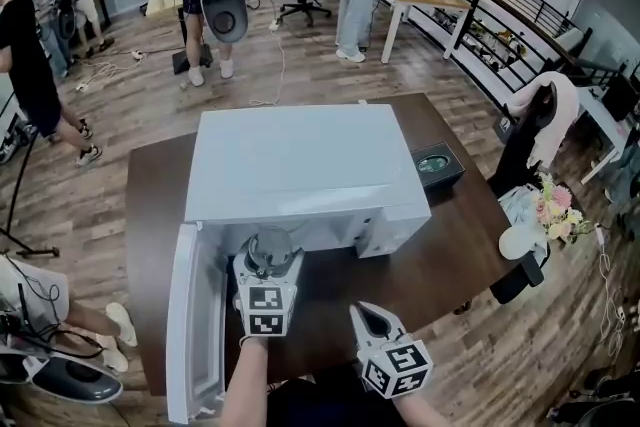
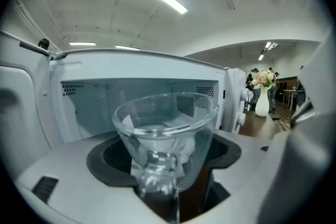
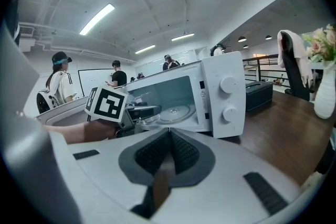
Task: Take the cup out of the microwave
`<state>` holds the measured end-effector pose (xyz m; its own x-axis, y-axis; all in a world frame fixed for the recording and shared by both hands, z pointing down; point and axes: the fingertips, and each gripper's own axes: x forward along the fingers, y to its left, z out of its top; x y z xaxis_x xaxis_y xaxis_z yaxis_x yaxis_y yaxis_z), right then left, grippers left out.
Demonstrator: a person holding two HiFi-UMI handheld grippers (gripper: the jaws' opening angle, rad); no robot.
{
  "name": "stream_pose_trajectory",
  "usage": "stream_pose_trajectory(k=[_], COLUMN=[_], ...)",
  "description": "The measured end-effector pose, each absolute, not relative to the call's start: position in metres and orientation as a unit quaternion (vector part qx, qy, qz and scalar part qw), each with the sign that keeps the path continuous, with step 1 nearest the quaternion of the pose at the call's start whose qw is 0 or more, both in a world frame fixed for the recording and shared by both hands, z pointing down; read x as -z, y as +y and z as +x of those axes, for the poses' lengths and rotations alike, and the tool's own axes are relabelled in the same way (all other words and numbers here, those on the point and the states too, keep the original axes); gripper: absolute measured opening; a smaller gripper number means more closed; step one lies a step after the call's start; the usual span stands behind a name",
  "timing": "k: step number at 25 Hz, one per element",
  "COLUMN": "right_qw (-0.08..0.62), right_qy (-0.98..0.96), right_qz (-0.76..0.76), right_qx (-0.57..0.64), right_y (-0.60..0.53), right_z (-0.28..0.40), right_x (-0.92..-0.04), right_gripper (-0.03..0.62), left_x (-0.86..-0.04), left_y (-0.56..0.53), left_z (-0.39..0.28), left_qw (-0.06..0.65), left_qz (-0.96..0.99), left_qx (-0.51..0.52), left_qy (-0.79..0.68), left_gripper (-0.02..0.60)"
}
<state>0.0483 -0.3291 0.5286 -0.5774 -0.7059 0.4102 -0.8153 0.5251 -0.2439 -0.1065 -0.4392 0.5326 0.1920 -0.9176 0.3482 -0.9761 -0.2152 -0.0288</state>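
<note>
A white microwave (image 1: 300,165) stands on a brown table (image 1: 450,255) with its door (image 1: 190,315) swung open to the left. My left gripper (image 1: 268,265) is at the cavity's mouth, shut on a clear glass cup (image 1: 268,248). In the left gripper view the cup (image 2: 165,134) stands upright between the jaws, with the empty cavity (image 2: 105,105) behind it. My right gripper (image 1: 372,320) hangs near the table's front edge, to the right of the left one. Its jaws (image 3: 168,136) are shut with nothing between them. In the right gripper view the glass turntable (image 3: 173,111) lies bare.
A black box (image 1: 438,165) sits on the table right of the microwave. A white vase of flowers (image 1: 525,237) stands at the table's right edge, beside a chair draped with clothes (image 1: 535,125). Several people stand at the room's far side.
</note>
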Motion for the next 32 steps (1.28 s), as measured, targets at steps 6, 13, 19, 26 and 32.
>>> stream_pose_trajectory(k=[6,13,19,26,32], right_qw=[0.117,0.107,0.097,0.081,0.073], right_qy=[-0.858,-0.854,-0.848,-0.838,-0.842], right_qz=[0.458,0.474,0.493,0.521,0.516], right_qx=[-0.199,-0.186,-0.169,-0.141,-0.139], right_y=[-0.313,-0.297,-0.296,-0.292,-0.28], right_z=[0.054,0.059,0.071,0.089,0.09], right_x=[-0.52,-0.51,-0.502,-0.492,-0.491], right_gripper=[-0.006,-0.006,-0.006,-0.006,-0.006], left_x=[-0.524,-0.505,-0.49,-0.485,-0.497], left_y=[-0.399,-0.352,-0.317,-0.276,-0.254], left_z=[-0.095,-0.075,-0.062,-0.059,-0.061], left_qw=[0.105,0.09,0.086,0.085,0.093], left_qz=[0.778,0.812,0.836,0.853,0.862], left_qx=[-0.148,-0.146,-0.141,-0.133,-0.134], left_qy=[-0.602,-0.558,-0.524,-0.498,-0.481], left_gripper=[0.377,0.377,0.377,0.377,0.377])
